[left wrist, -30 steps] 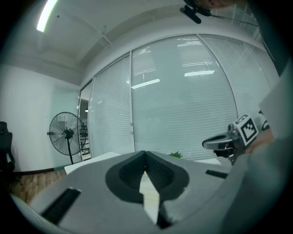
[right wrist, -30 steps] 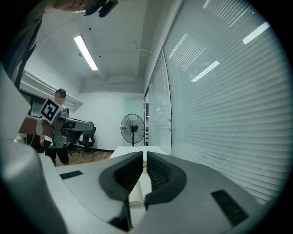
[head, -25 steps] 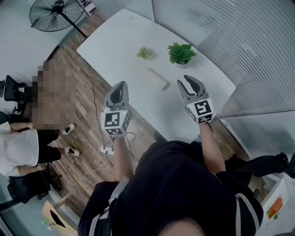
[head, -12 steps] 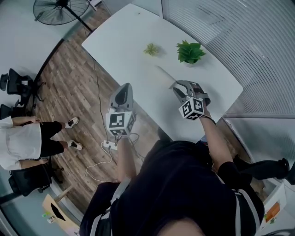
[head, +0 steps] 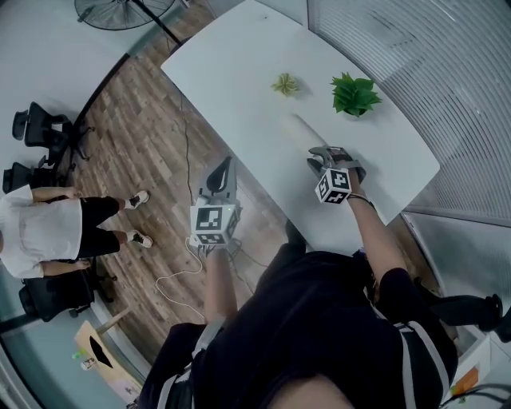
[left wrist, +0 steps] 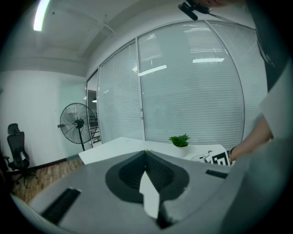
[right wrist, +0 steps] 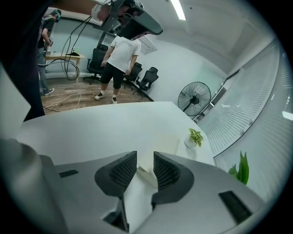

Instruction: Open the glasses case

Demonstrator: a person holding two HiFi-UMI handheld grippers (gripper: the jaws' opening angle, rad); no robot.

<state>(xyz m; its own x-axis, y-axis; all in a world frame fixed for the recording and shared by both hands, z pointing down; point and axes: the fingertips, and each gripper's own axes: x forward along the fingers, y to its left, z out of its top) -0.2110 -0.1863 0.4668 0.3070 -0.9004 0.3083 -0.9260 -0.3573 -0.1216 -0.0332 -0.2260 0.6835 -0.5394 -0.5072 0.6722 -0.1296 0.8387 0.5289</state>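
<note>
Right gripper point(head: 321, 153) sits at the near end of the glasses case point(head: 300, 128) on the white desk point(head: 239, 72), jaws just closing to a narrow gap around it, no squeeze yet by my eye. Left gripper point(head: 225, 166) hangs off the desk edge, jaws together, empty. This looks like the reach; next, pin the case and bring the left in for the lid

case point(head: 303, 132) on tabletop point(head: 239, 72) | small plant point(head: 284, 84) behind case | large plant point(head: 354, 94) right of small plant | fan point(head: 120, 9) on floor point(head: 152, 136) beyond tabletop's far left | chairs point(head: 44, 128) on floor, well left of tabletop | person point(head: 48, 232) beside chairs
</note>
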